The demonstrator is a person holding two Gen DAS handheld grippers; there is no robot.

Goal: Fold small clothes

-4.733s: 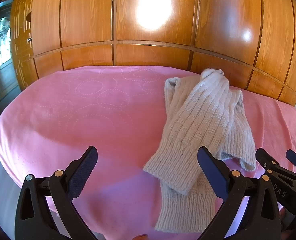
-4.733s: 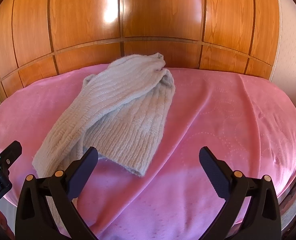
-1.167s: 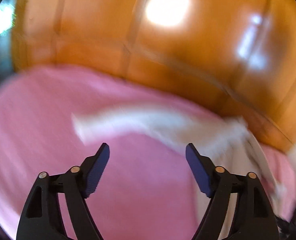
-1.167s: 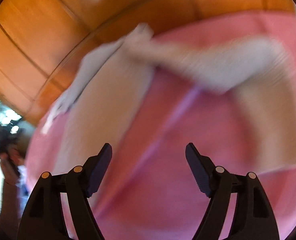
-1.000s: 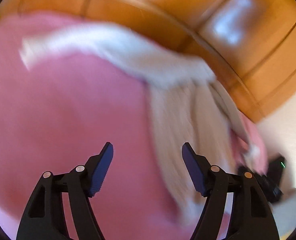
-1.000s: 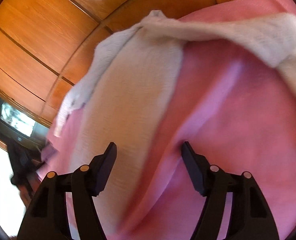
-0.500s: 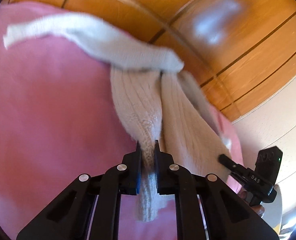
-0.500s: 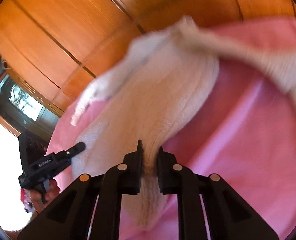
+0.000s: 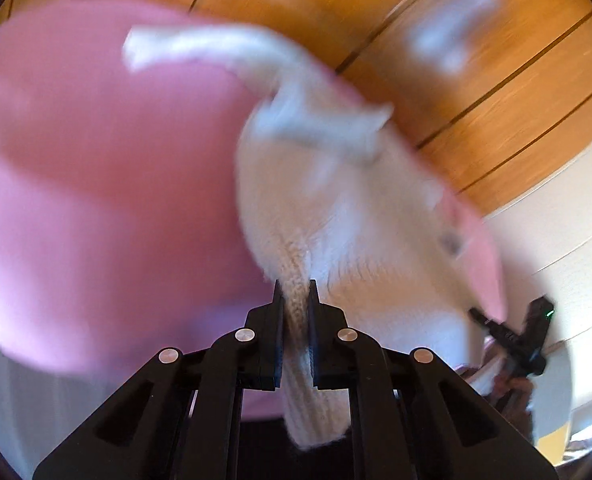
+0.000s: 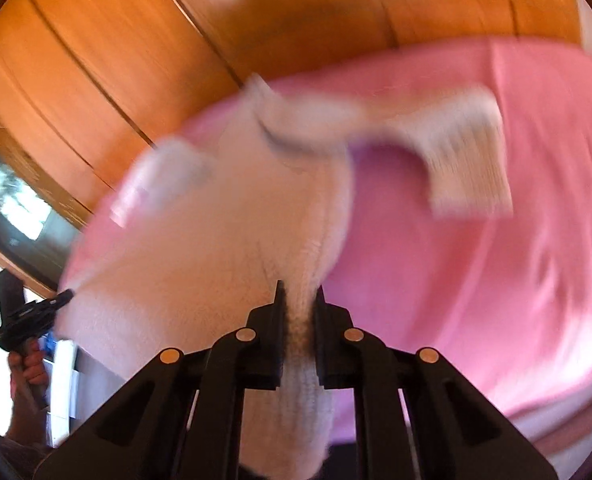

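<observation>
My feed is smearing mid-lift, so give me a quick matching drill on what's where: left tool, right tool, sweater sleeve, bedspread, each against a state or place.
Things:
1. left tool
2. right tool
3. loose sleeve
4. pink bedspread

States:
A. lies under the garment
B. trails free, gripped by nothing
C. shut on the knit sweater, with the other tool visible at the right edge of its view
D. shut on the knit sweater, with the other tool visible at the left edge of its view

Pairs: 1-C, 2-D, 3-B, 4-A
</observation>
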